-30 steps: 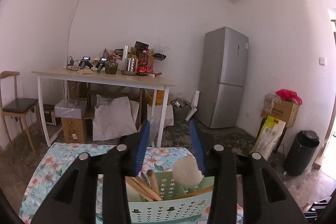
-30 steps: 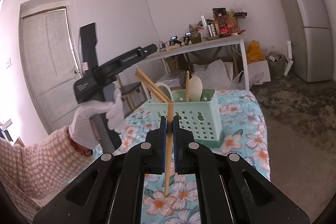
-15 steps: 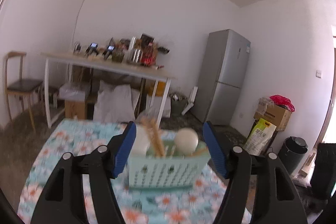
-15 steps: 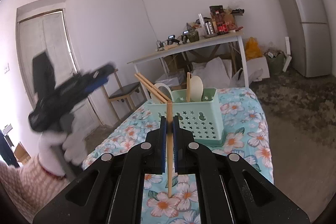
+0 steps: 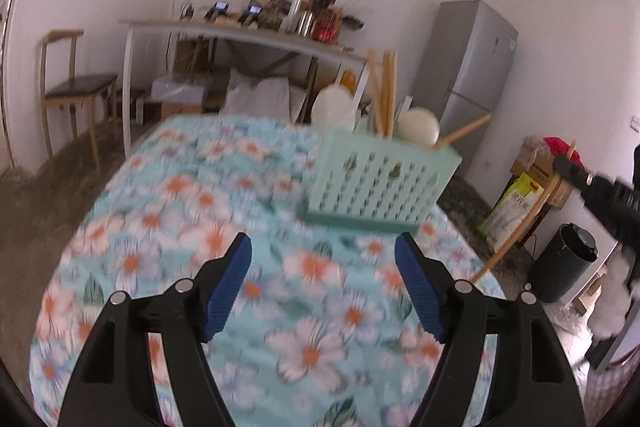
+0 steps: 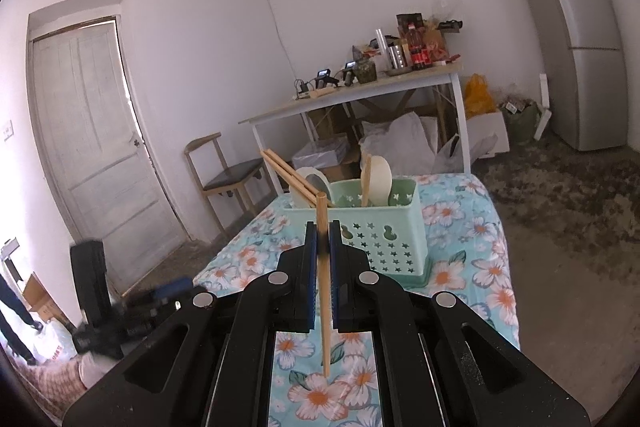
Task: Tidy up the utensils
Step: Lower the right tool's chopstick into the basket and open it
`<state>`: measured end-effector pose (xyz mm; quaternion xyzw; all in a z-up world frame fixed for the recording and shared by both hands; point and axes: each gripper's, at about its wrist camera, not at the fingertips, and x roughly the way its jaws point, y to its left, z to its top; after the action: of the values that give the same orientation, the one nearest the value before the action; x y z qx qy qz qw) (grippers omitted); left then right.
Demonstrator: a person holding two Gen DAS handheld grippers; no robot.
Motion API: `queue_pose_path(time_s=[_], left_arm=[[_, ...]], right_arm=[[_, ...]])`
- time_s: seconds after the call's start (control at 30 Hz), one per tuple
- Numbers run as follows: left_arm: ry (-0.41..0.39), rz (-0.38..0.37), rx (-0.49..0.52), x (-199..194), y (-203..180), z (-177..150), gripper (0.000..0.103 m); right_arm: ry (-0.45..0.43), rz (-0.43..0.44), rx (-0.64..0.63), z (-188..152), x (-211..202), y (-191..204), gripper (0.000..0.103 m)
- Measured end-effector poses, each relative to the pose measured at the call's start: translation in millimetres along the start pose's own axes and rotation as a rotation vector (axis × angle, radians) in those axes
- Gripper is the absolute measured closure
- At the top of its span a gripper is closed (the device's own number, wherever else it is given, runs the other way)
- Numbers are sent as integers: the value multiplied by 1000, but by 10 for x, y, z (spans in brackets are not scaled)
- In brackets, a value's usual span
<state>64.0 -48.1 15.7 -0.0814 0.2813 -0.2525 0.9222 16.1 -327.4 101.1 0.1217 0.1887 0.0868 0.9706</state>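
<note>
Fingers of the right gripper (image 6: 322, 243) pinch one upright wooden chopstick (image 6: 323, 279), just short of the mint-green perforated plastic utensil caddy (image 6: 384, 239) near the far edge of the floral-clothed tabletop (image 5: 168, 227). Left gripper (image 5: 324, 283) fingers have just been opening, nothing between them. Next: tip the chopstick into the caddy beside the other chopsticks (image 6: 294, 179).

utensil basket (image 6: 384, 239): mint green, star cut-outs, centre | tablecloth (image 5: 168, 211): turquoise, white-and-orange flowers | chopstick (image 6: 323, 267): light wood, centre | gripper pads (image 5: 228, 283): blue, black arms, lower frame | fridge (image 6: 576, 39): silver-grey, upper right | door (image 6: 96, 155): white, left
</note>
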Motion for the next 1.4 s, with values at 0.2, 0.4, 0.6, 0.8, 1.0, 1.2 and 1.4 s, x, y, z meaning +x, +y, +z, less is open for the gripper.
queue_pose_path(time_s=[0.2,0.4,0.6,0.8,1.0,1.2,1.4], left_arm=[[64,-5,-14,49,45,-188,31],[104,-31,4,116,-33,-286,30],[121,-68,56,124,-204,-404,29],[144,-103,60,160,-262,-470,29],[157,-123,73,189,-316,-501,29],[172,-136,88,226,-374,-525,28],[167,-133,99,255,-389,-522,28]], right_arm=[[-20,-15,-32,100,-73,121,99],[-73,-33,-79,275,-173,235,99],[-159,-50,-127,596,-251,323,99],[-263,-40,-163,1000,-209,361,99],[-322,-26,-177,1320,92,310,99],[-304,-39,-155,1376,561,125,99],[-246,-74,-156,1210,1036,-56,99]])
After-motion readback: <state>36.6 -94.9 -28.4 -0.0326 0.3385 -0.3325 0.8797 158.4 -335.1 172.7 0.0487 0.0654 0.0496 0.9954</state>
